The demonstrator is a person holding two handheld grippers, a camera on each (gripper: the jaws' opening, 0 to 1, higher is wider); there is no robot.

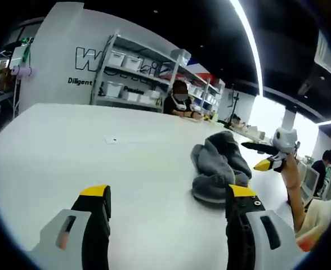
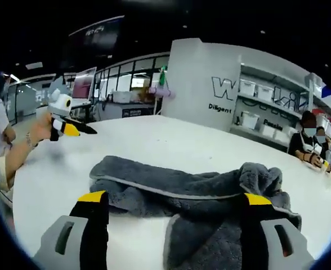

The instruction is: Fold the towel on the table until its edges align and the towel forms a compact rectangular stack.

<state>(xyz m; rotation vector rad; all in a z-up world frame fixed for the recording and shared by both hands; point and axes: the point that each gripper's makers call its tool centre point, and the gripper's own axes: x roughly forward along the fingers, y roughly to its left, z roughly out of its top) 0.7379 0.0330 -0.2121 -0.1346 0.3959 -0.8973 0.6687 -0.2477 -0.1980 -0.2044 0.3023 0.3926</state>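
Observation:
A grey towel lies crumpled in a loose heap on the white table. My left gripper is open, its yellow-tipped jaws wide apart over bare table, left of the towel and short of it. The right gripper hangs beyond the towel's right side, held by a hand. In the right gripper view the towel stretches across just ahead of my right gripper, whose jaws stand open and straddle the near folds. The left gripper is raised at far left, above the table.
Shelves with white bins and a white lettered wall stand past the table's far edge. A person sits at that far edge. Bare tabletop spreads to the left of the towel. More people and desks are at the right.

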